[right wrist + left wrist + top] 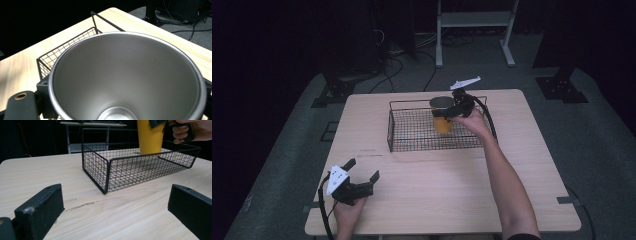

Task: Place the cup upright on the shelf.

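Near the front left corner of the tabletop (pixel 422 185), the left gripper (pixel 362 172) rests low in a hand (pixel 348 207), its two black jaws spread wide with bare wood between them and nothing held. Beyond it, toward the far edge and a little right of centre, sits a black wire basket (pixel 412 135) (a shallow rectangular one, open at the top). Over the basket's far right corner, the right gripper (pixel 453 111) is clamped on a yellow cup (pixel 442 123) near its rim; the cup stands upright inside the basket. In the left gripper view the cup's (pixel 149 137) base is hidden behind the mesh, so whether it touches the basket floor cannot be told. The right gripper view looks straight down into its grey metal interior (pixel 130 75).
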A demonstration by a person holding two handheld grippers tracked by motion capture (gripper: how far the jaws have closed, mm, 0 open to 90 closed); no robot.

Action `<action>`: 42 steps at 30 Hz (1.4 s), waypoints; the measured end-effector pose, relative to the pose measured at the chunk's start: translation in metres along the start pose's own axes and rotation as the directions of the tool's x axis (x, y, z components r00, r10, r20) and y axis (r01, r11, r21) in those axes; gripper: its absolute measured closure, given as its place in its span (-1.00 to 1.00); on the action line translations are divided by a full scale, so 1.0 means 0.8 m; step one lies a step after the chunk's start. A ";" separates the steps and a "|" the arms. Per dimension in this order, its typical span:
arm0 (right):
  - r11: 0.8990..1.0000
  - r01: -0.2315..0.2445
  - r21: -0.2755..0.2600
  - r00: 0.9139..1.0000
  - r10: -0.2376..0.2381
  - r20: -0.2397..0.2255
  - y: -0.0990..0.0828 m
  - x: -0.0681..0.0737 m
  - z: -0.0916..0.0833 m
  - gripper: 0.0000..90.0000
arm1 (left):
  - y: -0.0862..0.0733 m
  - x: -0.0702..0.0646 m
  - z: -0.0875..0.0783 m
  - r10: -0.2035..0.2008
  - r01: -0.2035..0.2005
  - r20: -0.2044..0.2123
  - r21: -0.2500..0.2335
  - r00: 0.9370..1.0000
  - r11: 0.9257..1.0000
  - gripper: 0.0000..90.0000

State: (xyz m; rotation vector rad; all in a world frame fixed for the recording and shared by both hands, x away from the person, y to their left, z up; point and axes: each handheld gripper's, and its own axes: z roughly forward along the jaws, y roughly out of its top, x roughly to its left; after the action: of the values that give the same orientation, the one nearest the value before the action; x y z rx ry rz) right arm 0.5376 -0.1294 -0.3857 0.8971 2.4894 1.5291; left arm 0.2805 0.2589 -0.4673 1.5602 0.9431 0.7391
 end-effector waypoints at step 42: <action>0.995 0.039 0.096 0.999 -0.042 0.030 -0.019 -0.009 0.035 -0.75 | 0.000 0.001 -0.001 -0.011 0.011 -0.002 -0.007 1.000 1.000 -1.00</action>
State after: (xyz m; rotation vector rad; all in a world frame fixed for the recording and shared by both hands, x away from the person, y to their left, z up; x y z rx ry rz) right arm 0.5472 -0.1159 -0.4138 0.8716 2.5601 1.3832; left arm 0.2802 0.2597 -0.4674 1.5473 0.9482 0.7357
